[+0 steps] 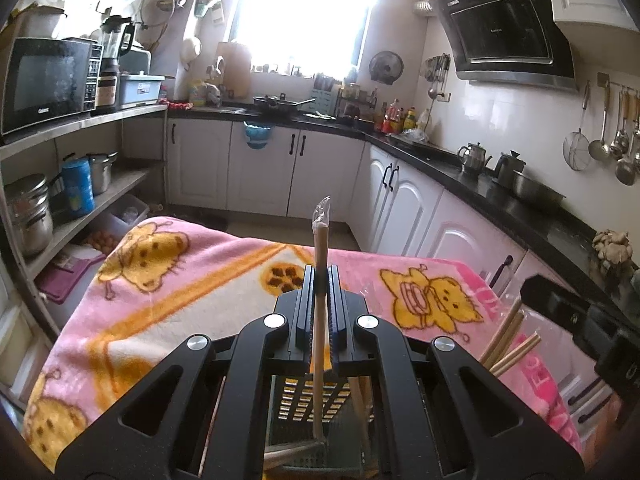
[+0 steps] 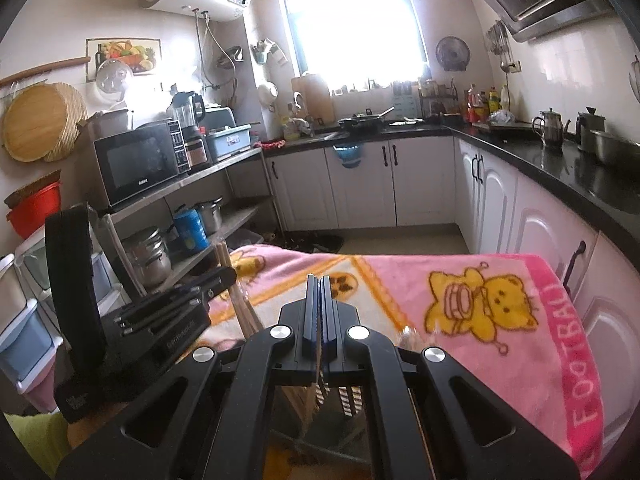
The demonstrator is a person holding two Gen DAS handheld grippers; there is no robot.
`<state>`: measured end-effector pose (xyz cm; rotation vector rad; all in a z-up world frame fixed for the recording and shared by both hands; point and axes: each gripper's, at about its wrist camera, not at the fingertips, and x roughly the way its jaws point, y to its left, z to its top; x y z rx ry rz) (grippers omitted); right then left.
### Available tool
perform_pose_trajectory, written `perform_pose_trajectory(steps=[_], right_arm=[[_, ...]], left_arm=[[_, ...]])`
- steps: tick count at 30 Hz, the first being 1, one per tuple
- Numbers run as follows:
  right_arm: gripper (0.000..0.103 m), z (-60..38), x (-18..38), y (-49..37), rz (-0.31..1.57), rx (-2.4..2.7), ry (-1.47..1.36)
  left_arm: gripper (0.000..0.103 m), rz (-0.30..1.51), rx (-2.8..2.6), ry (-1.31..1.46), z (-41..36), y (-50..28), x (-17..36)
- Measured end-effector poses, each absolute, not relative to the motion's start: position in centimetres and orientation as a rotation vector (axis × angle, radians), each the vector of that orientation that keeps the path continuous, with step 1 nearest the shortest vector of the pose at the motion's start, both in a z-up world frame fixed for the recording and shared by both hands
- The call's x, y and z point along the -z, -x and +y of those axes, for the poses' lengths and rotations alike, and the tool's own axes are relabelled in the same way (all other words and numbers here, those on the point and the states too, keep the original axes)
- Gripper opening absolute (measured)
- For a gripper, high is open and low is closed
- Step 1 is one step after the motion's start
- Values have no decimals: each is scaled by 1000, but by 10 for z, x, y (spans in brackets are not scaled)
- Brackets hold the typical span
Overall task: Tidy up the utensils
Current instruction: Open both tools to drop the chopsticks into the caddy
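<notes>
Black jaws of the left gripper (image 1: 320,276) are clamped on 1 wrapped chopstick (image 1: 320,248), which stands upright at frame centre, its clear wrapper tip poking above. Its lower end reaches into a perforated grey holder (image 1: 316,404) at the bottom, where another stick leans. At lower right, about 4 more chopsticks (image 1: 506,344) fan out beside the other gripper's black body. In the right wrist view, the right gripper (image 2: 319,292) is closed on a thin wooden piece; what it is I cannot tell. Both hang over a pink cartoon-print blanket (image 1: 180,280) covering the table. Around it: white cabinets, black counter (image 1: 480,184), 1 microwave (image 1: 44,80), 2 kettles, 1 bright window.
</notes>
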<state>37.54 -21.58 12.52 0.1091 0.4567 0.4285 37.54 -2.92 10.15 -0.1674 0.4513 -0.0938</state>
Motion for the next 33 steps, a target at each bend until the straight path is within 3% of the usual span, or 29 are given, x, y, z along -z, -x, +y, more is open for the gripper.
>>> perform_pose_trajectory(steps=[25, 33], right_arm=[[2, -238, -118, -355, 426, -386, -123], [2, -241, -114, -354, 448, -383, -133]], left_arm=[[1, 480, 90, 165, -28, -373, -92], [11, 498, 98, 164, -28, -367, -92]])
